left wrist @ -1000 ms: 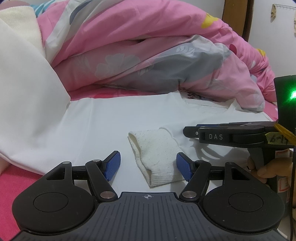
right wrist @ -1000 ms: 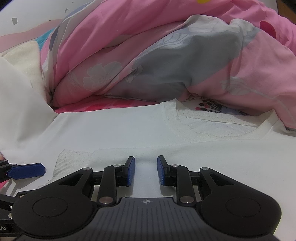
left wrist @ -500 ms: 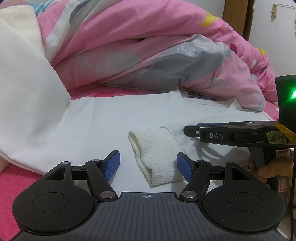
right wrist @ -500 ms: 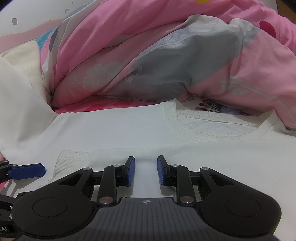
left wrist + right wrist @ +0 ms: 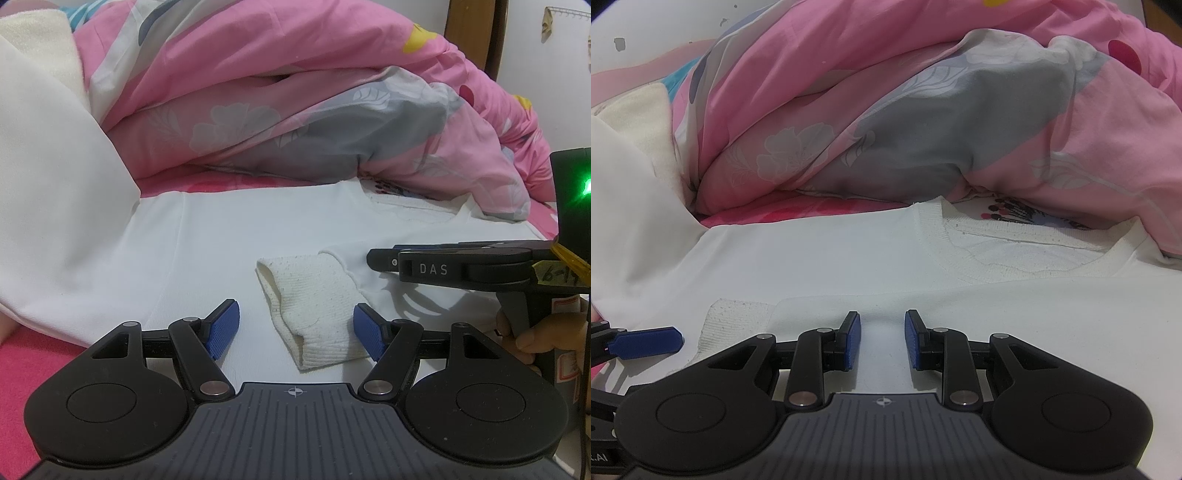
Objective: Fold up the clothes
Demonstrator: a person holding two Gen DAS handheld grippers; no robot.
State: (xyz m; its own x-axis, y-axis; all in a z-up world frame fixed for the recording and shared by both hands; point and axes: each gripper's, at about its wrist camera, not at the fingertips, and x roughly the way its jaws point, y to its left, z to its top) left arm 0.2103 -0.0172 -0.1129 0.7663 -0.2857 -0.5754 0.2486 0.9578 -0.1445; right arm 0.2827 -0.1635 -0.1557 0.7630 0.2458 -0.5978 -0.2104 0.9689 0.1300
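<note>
The left gripper (image 5: 295,328) is at 6 o'clock in its own view; its blue fingers (image 5: 221,328) are spread wide and hold nothing; the knit cuff (image 5: 314,310) of a sleeve lies flat between them, and the right finger is just beside its edge; I cannot tell if it touches. The right gripper (image 5: 882,339) is at 6 o'clock in its own view; its fingers (image 5: 849,339) have a small gap and grip nothing; they hang just over the flat cloth. A person's hand (image 5: 543,336) holds that gripper at 3 o'clock in the left view. The white sweater (image 5: 831,258) lies spread out on the bed; its round neck (image 5: 1015,254) is at 1 o'clock, farther away. Behind it, at 12 o'clock, a pink and grey quilt (image 5: 923,122) is piled up; a white cloth (image 5: 55,203) lies bunched at 9 o'clock.
</note>
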